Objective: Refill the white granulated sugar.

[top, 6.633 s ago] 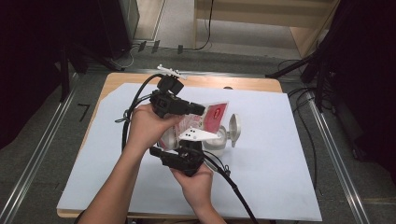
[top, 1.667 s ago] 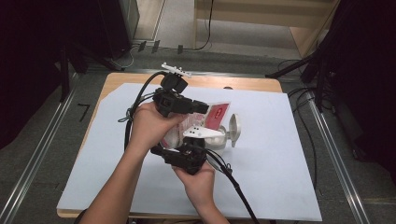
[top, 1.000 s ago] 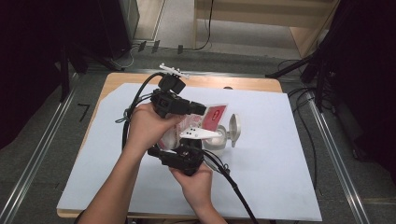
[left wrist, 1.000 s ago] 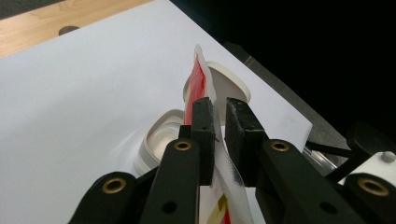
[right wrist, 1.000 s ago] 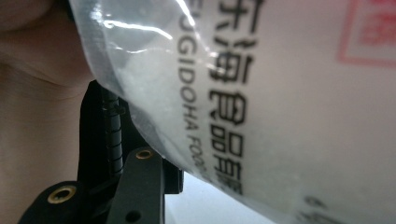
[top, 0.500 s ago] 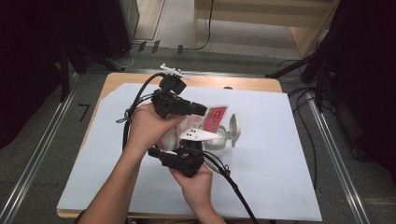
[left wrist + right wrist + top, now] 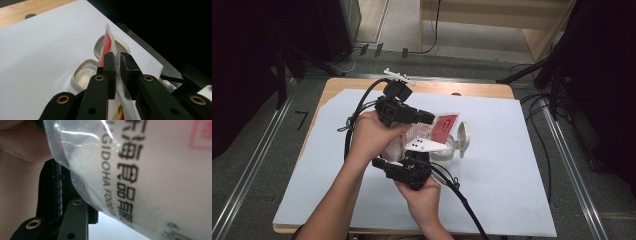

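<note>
Pouch (image 7: 443,126) held over the open white container (image 7: 447,150), both grippers on it.
Left gripper (image 7: 116,65) jaws are squeezed tight on the pouch's flat edge just above the container; right gripper (image 7: 409,167) is on the pouch's near side, its jaws' grip too hidden to tell.

Both forearms reach in; left hand-held gripper (image 7: 424,117) pinched nearly shut, right hand-held gripper (image 7: 409,162) partly closed.

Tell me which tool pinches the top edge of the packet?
The left tool: its jaws are shut on the packet top edge. The right tool grips lower down.
</note>
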